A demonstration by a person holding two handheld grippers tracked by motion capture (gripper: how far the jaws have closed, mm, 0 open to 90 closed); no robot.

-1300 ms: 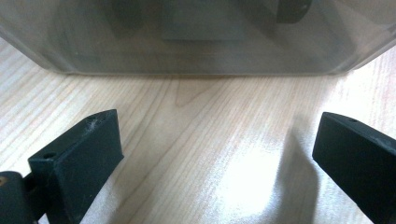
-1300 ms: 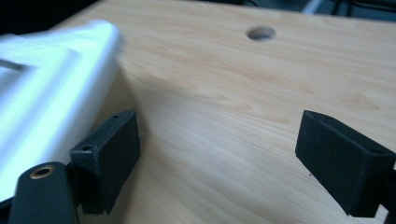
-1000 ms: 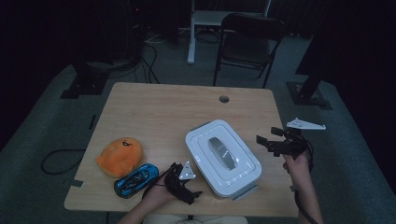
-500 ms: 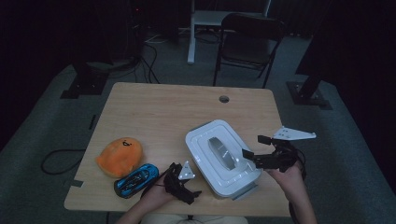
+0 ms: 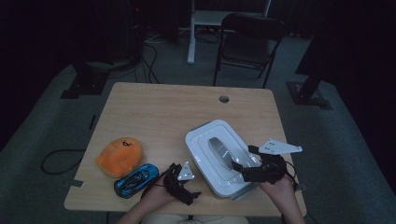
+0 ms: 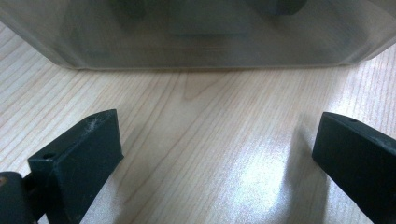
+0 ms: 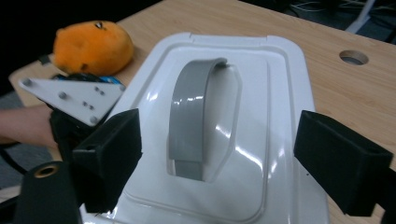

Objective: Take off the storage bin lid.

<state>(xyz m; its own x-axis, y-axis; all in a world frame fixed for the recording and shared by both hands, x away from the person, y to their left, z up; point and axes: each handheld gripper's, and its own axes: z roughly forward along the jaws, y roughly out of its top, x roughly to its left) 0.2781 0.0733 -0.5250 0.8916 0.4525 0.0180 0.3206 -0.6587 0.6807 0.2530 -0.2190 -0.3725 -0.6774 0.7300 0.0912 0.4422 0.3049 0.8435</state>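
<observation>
From the high view, a white lidded container (image 5: pixel 223 158) sits at the near right of the worktop (image 5: pixel 159 116), with an orange plush toy (image 5: pixel 120 156) and a blue toy car (image 5: pixel 137 179) well apart from it at the near left. The right tongs (image 5: pixel 243 164) hang over the container's near end, just beside its grey handle (image 5: pixel 217 148), while the left tongs (image 5: pixel 190 191) lie low on the worktop close to the container's near-left side. In the left gripper view, the left tongs (image 6: pixel 217 158) are spread wide and hold nothing, their jaws flanking bare wood, with the container's translucent wall (image 6: pixel 196 37) just ahead. In the right gripper view, the right tongs (image 7: pixel 217 154) are also spread wide and empty, the grey handle (image 7: pixel 196 116) lying between the jaws but touching neither. The likely risk is that the handle appears to lie flat in its recess, so jaws closing from above could slip off it or press on the glossy lid; and with the left tongs only near the wall, the container could slide
</observation>
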